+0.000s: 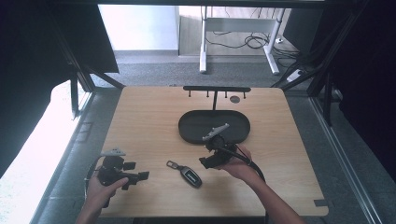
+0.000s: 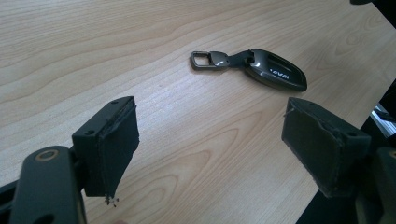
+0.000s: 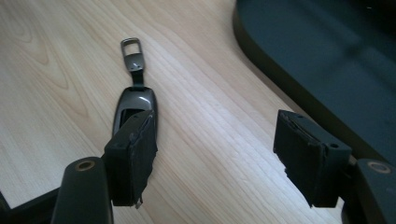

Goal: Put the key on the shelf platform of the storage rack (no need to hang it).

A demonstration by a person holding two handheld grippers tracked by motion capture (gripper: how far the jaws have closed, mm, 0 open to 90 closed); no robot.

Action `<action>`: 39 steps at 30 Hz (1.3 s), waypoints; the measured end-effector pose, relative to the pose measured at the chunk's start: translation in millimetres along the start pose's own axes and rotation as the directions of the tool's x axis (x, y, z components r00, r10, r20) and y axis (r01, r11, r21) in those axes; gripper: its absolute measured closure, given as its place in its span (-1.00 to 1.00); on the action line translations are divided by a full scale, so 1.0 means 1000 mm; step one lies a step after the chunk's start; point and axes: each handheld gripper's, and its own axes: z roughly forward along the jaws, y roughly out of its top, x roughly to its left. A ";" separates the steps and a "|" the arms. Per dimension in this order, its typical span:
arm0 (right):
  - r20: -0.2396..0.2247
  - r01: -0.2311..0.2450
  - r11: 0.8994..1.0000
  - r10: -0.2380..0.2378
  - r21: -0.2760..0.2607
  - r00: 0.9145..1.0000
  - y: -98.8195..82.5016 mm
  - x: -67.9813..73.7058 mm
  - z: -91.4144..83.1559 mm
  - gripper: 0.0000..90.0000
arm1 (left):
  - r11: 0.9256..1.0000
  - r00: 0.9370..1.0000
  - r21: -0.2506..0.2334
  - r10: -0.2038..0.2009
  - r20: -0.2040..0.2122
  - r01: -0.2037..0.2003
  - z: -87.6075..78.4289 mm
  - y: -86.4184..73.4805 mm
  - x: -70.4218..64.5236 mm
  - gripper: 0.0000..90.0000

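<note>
Your right gripper [image 3: 215, 158] hangs with jaws apart and empty, the car key fob [image 3: 134, 105] flat on the table [image 1: 149, 121] under its left pad. Shift left to centre the fob before squeezing. Left gripper [image 2: 210, 140] waits, jaws apart.

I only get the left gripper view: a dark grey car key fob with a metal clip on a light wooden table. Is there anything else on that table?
Observer: Yes, a black oval tray sits behind the dark grey car key fob, with a black hook rack standing at its far edge.
Operator: Is the other gripper near the fob?
Observer: The right gripper hangs beside it, jaws apart with bare wood between them; the fob pokes out from behind one jaw.
Operator: Is the tray holding anything?
Observer: No, the high view shows nothing lying in it.
</note>
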 end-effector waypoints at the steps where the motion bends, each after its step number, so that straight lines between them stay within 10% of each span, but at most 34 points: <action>1: -0.004 0.004 1.000 -0.004 0.002 1.000 0.001 0.002 0.002 -0.32 | 1.000 1.000 0.000 0.000 0.000 0.000 0.000 0.000 0.000 -0.58; 39: -0.096 0.087 0.990 -0.076 0.115 0.992 0.012 0.046 0.058 -0.33 | 1.000 1.000 -0.001 0.008 0.004 -0.008 -0.002 0.001 -0.001 -0.58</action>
